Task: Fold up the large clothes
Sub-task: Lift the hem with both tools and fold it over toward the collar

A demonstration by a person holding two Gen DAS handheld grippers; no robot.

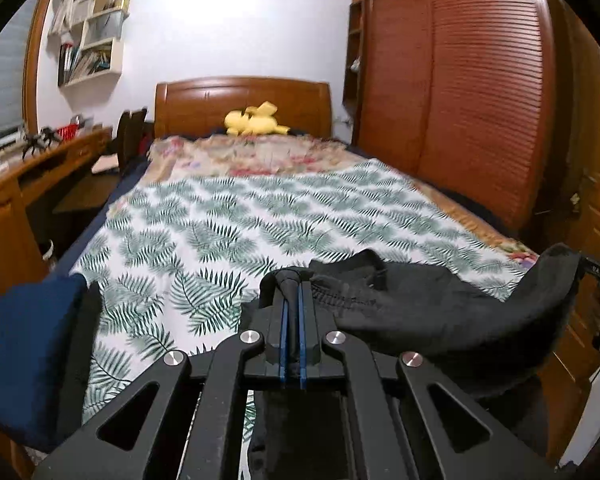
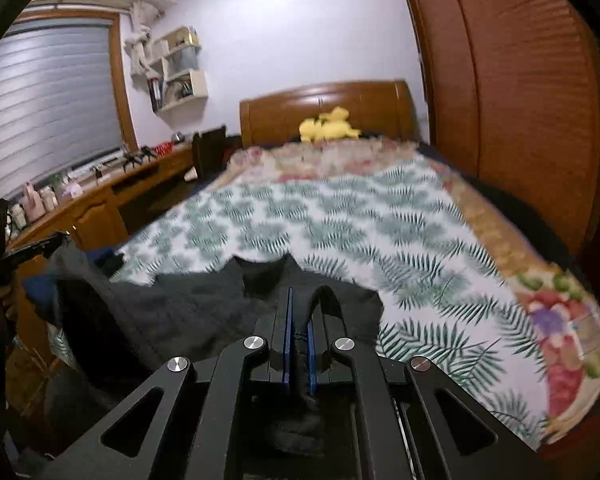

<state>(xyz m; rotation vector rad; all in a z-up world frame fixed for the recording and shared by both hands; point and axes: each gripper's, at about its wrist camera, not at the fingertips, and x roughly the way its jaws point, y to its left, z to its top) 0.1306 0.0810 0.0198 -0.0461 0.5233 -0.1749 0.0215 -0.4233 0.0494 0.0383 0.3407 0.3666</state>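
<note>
Black fleecy garment (image 1: 428, 312) is hanging stretched between the two claws at the foot end of the bed (image 1: 260, 216), sagging onto the fern-print sheet (image 1: 204, 240). The left gripper (image 1: 293, 286) is pinching a rolled edge of it tight between its blue pads, and the right gripper (image 2: 306, 300) is clamping another dark band of the same cloth, so both are closed on fabric.

Other stuff around: a yellow plush toy (image 1: 256, 120) is sitting at 12 o'clock against the wooden headboard (image 1: 240, 100), with a floral blanket (image 1: 260, 156) lying just in front of it. A louvred wardrobe (image 1: 472, 92) is filling the 2 o'clock side in the left wrist view. A desk (image 2: 100, 200) is running along 9 o'clock in the right wrist view, under the window blind (image 2: 48, 100) and wall shelves (image 2: 176, 68). Something navy blue (image 1: 28, 352) is bunching at 8 o'clock in the left view, right beside the bed edge. Can't tell what it is.
</note>
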